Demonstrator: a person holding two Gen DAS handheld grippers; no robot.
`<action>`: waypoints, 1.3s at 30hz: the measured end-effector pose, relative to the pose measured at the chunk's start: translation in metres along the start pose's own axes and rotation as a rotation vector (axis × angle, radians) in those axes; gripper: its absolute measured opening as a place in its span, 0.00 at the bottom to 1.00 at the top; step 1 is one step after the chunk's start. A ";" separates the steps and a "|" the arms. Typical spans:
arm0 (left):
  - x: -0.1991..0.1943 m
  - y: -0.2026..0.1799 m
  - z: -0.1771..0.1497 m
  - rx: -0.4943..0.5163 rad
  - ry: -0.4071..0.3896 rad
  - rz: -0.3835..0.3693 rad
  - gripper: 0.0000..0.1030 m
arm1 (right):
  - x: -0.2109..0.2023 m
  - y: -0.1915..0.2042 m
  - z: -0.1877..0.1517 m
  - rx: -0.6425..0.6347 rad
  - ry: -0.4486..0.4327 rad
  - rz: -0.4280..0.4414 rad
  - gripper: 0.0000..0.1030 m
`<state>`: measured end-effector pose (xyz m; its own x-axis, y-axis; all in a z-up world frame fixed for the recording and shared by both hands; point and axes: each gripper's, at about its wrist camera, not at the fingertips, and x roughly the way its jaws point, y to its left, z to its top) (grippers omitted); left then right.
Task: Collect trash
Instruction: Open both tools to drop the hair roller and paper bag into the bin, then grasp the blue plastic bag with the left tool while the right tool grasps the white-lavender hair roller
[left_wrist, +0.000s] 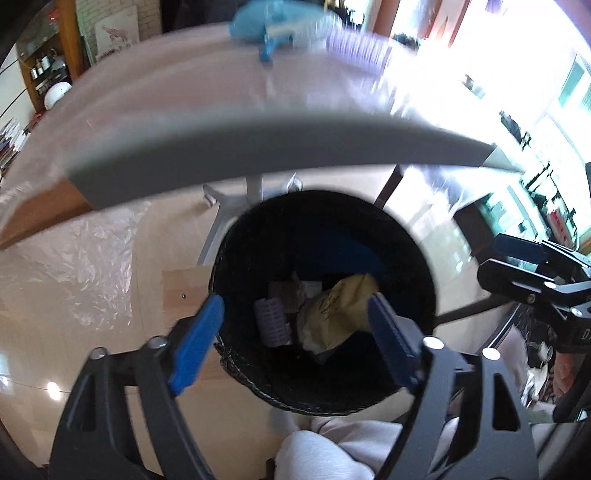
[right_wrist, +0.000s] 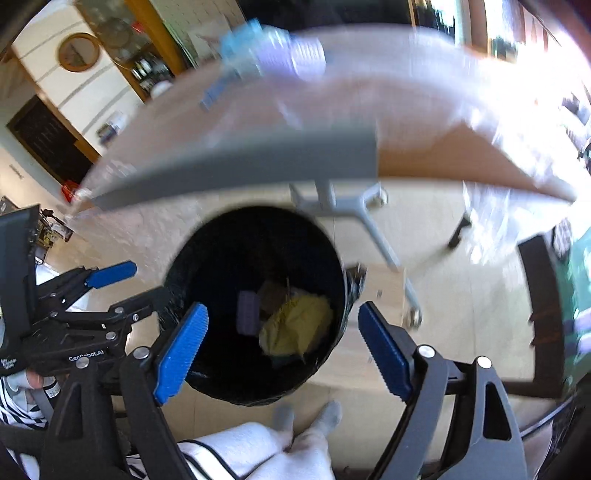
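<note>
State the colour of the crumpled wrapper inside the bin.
Yellow, the crumpled wrapper shows best in the right wrist view.

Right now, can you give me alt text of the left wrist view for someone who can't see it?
The left gripper hangs with open, empty jaws over a black bin on the floor, which holds a crumpled yellow wrapper and a lilac hair roller. Behind it a table carries a blurred blue item and another lilac roller.
</note>
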<state>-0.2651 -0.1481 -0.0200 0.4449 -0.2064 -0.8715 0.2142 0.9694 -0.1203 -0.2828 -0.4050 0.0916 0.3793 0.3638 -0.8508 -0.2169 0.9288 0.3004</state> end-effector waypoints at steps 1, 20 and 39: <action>-0.013 -0.002 0.003 -0.005 -0.037 -0.007 0.86 | -0.014 0.003 0.004 -0.021 -0.048 0.001 0.86; -0.026 0.050 0.196 -0.079 -0.217 -0.076 0.98 | 0.014 0.035 0.153 -0.179 -0.244 -0.200 0.96; 0.074 0.050 0.299 -0.119 -0.088 -0.147 0.98 | 0.095 0.015 0.226 -0.139 -0.112 -0.126 0.96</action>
<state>0.0383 -0.1543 0.0518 0.4919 -0.3525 -0.7961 0.1806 0.9358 -0.3027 -0.0471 -0.3408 0.1123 0.5073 0.2582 -0.8221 -0.2805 0.9516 0.1258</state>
